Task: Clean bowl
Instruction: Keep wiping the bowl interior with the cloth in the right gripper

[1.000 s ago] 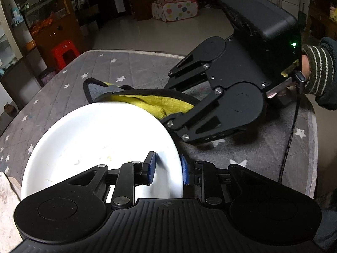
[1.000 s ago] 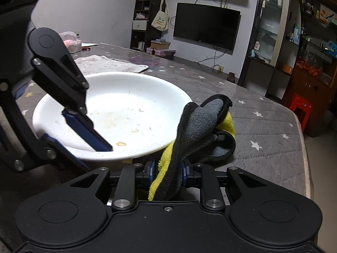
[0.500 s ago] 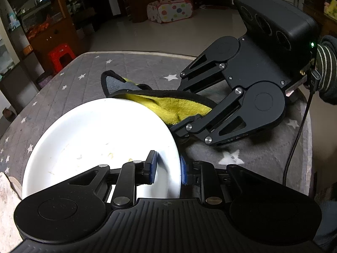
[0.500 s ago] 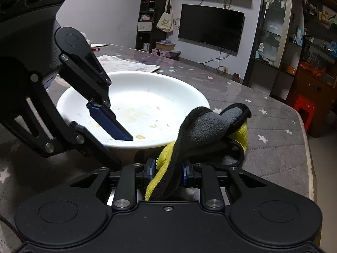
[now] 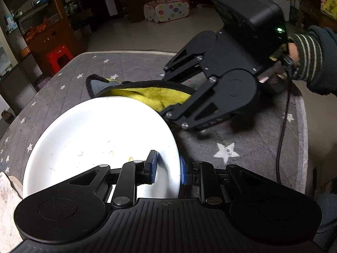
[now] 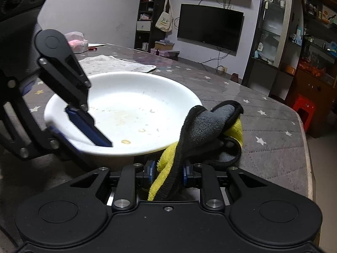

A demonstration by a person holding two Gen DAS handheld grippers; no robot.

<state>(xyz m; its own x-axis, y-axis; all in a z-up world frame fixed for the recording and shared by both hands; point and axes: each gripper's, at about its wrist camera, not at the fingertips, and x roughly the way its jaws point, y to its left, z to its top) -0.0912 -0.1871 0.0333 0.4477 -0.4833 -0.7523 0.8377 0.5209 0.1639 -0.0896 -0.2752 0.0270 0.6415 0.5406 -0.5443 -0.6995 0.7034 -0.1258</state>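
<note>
White bowl (image 5: 94,137) sits on the grey star-print surface (image 5: 242,143), yellowish food specks inside. Left hand-held gripper (image 5: 167,167) clamped on the bowl's near rim. Right hand-held gripper (image 6: 167,171) clamped on a yellow-and-grey cloth (image 6: 210,126), which lies just beside the bowl.

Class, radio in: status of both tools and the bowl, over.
Left tool clamped on bowl rim. Right tool gripping yellow-grey cloth beside bowl. Food specks inside, unwiped. Nothing blocking.

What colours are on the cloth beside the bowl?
The cloth is yellow on one side, grey on the other, with black edging; the right wrist view shows it best.
</note>
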